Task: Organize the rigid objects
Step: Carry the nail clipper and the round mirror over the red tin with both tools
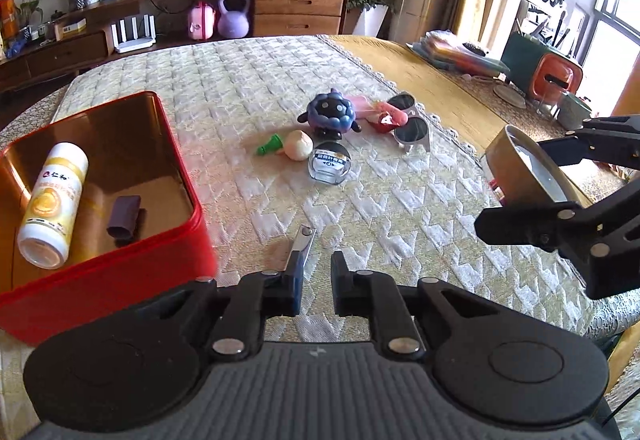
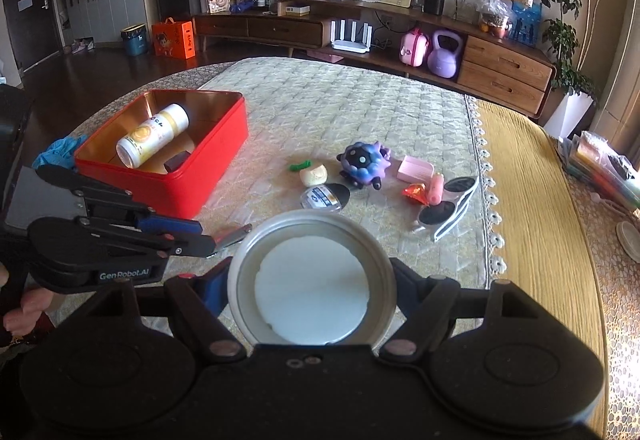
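A red tin box [image 1: 172,252] [image 2: 200,175] stands at the left of the table, holding a white-and-yellow bottle [image 1: 54,199] [image 2: 154,135] and a small dark purple item [image 1: 125,217]. My right gripper [image 2: 312,294] [image 1: 548,179] is shut on a round metal can [image 2: 312,292] [image 1: 524,167], held above the table. My left gripper [image 1: 316,276] [image 2: 208,240] is open low over the cloth, with a metal nail clipper [image 1: 301,244] [image 2: 232,234] lying against its left finger.
In the middle lie a purple-blue toy [image 1: 331,113], an onion-shaped toy [image 1: 298,144], a small glass jar [image 1: 330,163], white sunglasses [image 1: 412,127], a pink box [image 2: 415,168] and a red wrapper [image 2: 416,192]. Stacked folders [image 1: 452,51] lie at the right.
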